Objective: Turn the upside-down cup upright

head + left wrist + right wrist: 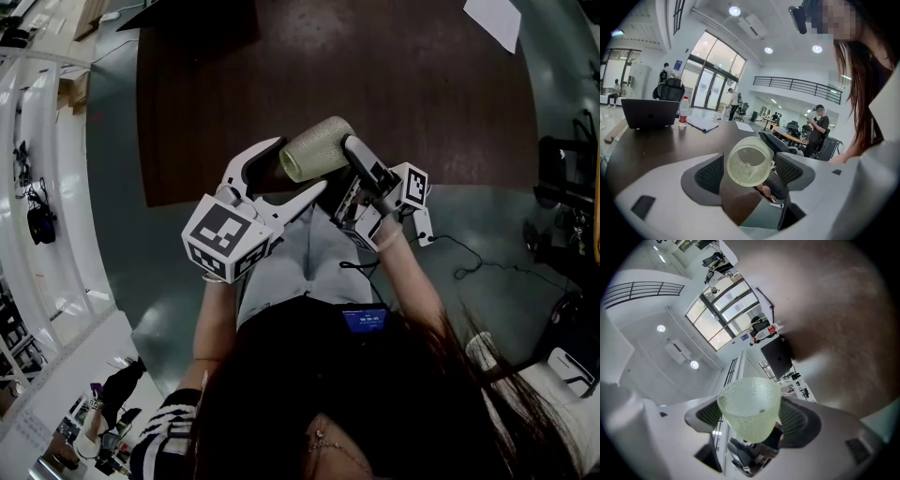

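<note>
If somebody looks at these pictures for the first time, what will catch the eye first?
A pale, bumpy translucent cup is held on its side in mid-air over the near edge of the dark brown table, clamped in the right tool. The left tool stands with its jaws wide open on either side of the cup, not gripping it.

Dark wood table (651, 152) has a laptop (650, 114) with a bottle (683, 112) just beside it, papers (703, 123) nearby. A person (818, 129) stands way back by the desks.
</note>
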